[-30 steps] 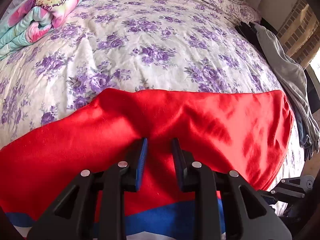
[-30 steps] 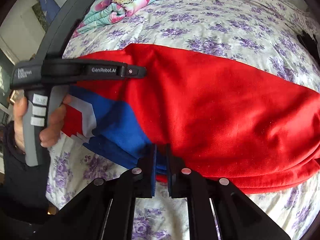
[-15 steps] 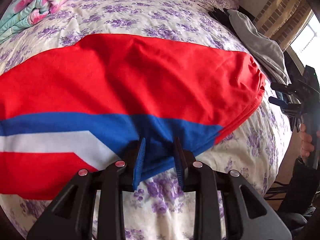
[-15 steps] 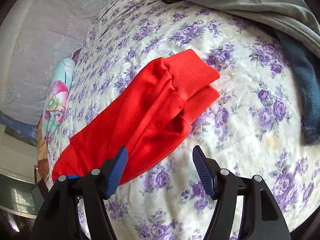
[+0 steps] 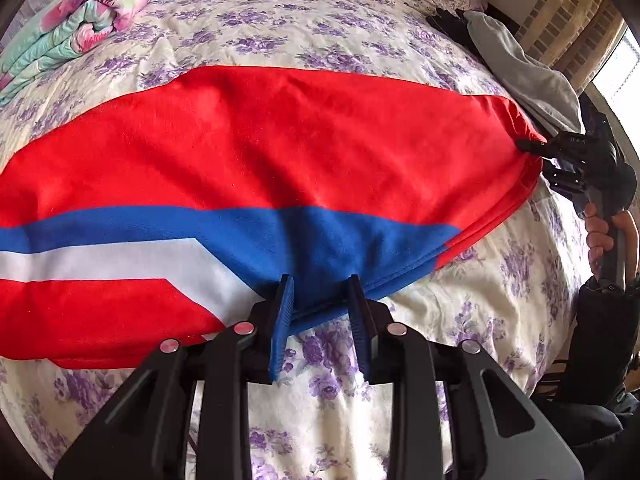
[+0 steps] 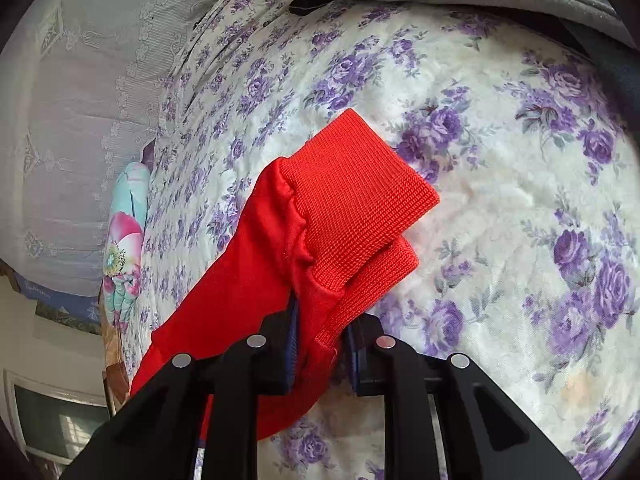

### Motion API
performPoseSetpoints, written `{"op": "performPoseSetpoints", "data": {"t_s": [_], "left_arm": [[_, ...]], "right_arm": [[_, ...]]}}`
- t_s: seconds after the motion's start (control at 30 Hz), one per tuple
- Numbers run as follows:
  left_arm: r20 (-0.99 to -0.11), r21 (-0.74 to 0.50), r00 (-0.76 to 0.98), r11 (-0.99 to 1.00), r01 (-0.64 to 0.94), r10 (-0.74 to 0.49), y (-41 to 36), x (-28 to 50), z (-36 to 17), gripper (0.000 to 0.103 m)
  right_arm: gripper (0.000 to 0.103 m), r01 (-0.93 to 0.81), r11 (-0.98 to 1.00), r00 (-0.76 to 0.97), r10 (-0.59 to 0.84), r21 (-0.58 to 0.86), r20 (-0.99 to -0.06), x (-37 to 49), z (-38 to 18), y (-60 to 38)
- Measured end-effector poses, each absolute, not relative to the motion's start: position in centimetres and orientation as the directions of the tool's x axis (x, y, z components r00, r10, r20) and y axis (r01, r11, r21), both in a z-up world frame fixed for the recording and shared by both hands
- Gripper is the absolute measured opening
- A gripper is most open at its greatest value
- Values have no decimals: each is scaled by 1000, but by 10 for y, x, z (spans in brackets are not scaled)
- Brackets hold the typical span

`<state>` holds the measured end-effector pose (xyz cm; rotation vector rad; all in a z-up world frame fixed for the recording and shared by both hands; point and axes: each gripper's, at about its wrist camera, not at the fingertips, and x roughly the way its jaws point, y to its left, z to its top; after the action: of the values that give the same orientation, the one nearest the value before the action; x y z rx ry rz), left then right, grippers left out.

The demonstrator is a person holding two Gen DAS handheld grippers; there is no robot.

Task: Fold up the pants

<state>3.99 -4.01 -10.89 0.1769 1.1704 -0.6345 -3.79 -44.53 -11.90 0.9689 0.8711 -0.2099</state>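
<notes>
Left tongs (image 5: 320, 312) apart at pants (image 5: 260, 152) edge; right tongs (image 6: 322, 336) clamp the cuffs (image 6: 352, 196)

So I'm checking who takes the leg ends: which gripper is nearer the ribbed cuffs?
Right. The right gripper sits at the ribbed cuffs, fingers straddling the fabric just behind them. The left gripper is at the pants' blue edge, far along the garment.

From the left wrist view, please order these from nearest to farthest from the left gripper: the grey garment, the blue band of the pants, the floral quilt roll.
1. blue band: at the left gripper.
2. floral quilt roll: far left.
3. grey garment: far right; too close to call with the roll.
</notes>
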Motion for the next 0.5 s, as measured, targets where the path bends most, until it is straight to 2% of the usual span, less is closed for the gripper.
{"op": "performPoseSetpoints", "data": {"t_s": [0.07, 0.27, 0.4, 0.5], "left_arm": [[-898, -187, 237, 809, 557, -371, -47, 39, -98, 24], [-846, -277, 247, 786, 553, -473, -98, 52, -58, 24], [-831, -372, 185, 772, 516, -524, -157, 71, -69, 24], [-836, -390, 156, 769, 506, -527, -193, 75, -84, 18]], "right_arm": [[19, 501, 604, 656, 201, 619, -727, -41, -120, -444], [20, 469, 691, 648, 155, 551, -746, -40, -117, -436], [20, 461, 693, 648, 165, 555, -744, -41, -117, -439], [20, 459, 697, 647, 163, 552, -745, -41, -116, -438]]}}
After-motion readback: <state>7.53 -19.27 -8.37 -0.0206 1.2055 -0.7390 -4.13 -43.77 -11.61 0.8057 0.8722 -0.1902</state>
